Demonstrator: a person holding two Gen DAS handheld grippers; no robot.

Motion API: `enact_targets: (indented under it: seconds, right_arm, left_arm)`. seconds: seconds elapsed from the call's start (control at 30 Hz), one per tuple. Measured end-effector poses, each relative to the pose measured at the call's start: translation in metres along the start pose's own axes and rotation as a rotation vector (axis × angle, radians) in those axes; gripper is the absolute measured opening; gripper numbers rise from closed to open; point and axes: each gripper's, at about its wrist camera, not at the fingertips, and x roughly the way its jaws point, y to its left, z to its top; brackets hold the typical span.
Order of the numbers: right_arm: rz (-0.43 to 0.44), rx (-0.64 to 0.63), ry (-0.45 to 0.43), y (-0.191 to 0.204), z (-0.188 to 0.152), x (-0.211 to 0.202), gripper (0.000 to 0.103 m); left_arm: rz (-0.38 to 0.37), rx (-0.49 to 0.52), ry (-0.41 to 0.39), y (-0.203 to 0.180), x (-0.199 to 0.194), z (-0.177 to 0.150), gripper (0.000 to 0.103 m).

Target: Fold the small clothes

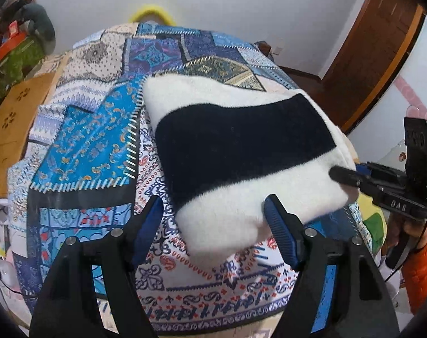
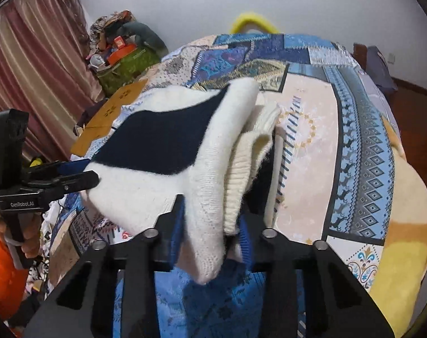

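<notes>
A folded white knit sweater with a wide navy band (image 1: 241, 152) lies on a patterned blue patchwork blanket (image 1: 86, 140). In the left wrist view my left gripper (image 1: 213, 211) is open, its blue-padded fingers either side of the sweater's near left corner. My right gripper (image 1: 351, 180) shows at the right, at the sweater's right edge. In the right wrist view my right gripper (image 2: 210, 225) is shut on the sweater's (image 2: 157, 140) folded layers at the near edge. The left gripper (image 2: 78, 174) shows at the far left, at the sweater's edge.
The blanket (image 2: 354, 140) covers a bed. A wooden stool (image 1: 13, 118) and a cluttered green box (image 2: 123, 64) stand at the left. A curtain (image 2: 30, 70) hangs beyond. A wooden door (image 1: 376, 50) stands at the right. A yellow item (image 2: 252, 21) lies behind the bed.
</notes>
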Motion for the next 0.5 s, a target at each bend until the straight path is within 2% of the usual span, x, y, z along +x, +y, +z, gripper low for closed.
enact_targets:
  seconds: [0.1, 0.23, 0.37, 0.5]
  right_arm:
    - [-0.011, -0.036, -0.034, 0.007, 0.006, -0.014, 0.025]
    - [-0.020, -0.063, -0.078, 0.013, 0.016, -0.026, 0.024]
    - [-0.026, -0.064, -0.086, 0.012, 0.016, -0.023, 0.024]
    - [-0.042, -0.041, -0.062, 0.001, 0.005, -0.014, 0.024]
  left_arm:
    - [-0.002, 0.025, -0.009, 0.000, -0.007, -0.007, 0.074]
    - [0.000, 0.065, 0.034, -0.001, 0.005, -0.021, 0.074]
    - [0.055, 0.042, 0.084, 0.008, 0.030, -0.029, 0.076]
    - [-0.059, -0.120, 0.100, 0.039, 0.039, -0.036, 0.076]
